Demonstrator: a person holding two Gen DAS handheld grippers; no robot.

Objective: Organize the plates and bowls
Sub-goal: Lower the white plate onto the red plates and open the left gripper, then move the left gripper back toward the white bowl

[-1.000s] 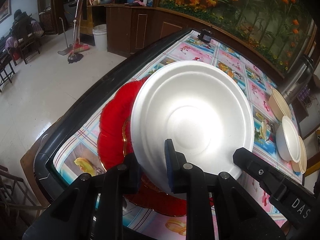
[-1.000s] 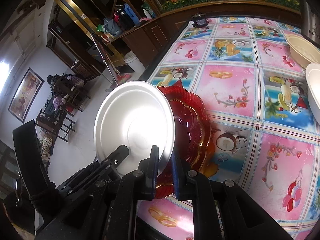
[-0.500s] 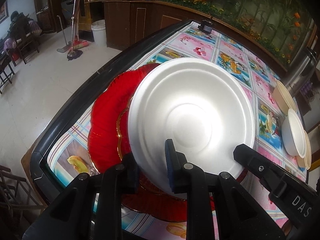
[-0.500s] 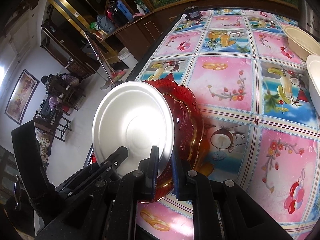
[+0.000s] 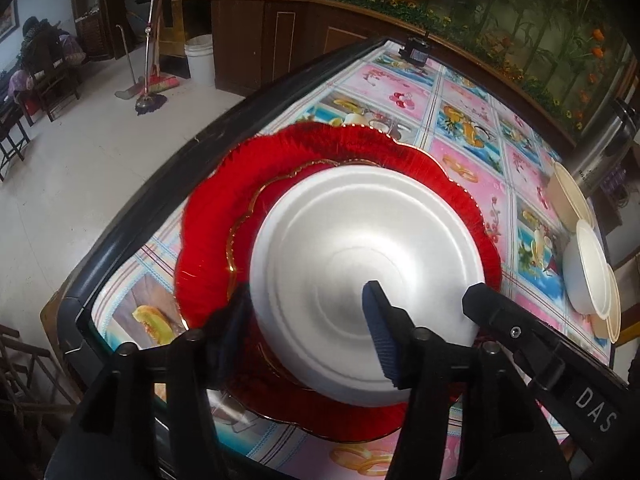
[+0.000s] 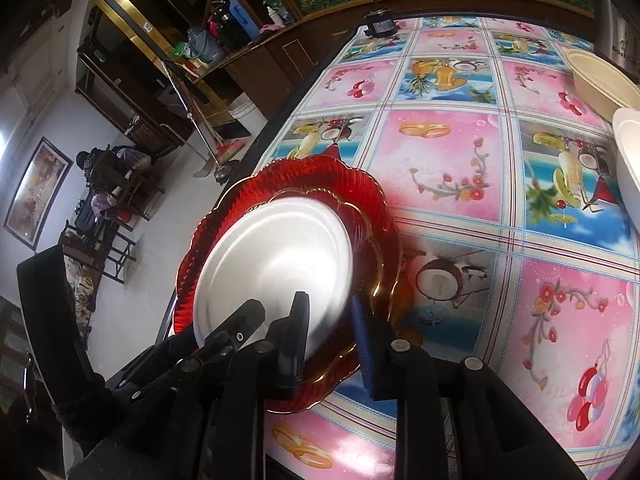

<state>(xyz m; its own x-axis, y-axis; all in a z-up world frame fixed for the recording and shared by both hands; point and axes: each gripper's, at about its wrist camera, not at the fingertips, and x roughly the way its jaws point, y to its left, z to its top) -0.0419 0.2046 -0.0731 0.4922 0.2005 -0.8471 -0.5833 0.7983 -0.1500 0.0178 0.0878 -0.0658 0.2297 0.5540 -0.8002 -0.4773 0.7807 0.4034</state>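
Patterned tablecloth: white plate is set on red plate, btwn both tongs; left gripper and right gripper are opening, rim no longer pinched.

pale tiled floor, dark wood cabinets, framed picture on wall.

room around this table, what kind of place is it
Probably a home dining room or small eatery: a table under a patterned oilcloth, a broom on the tiled floor, and a long planter of orange flowers.
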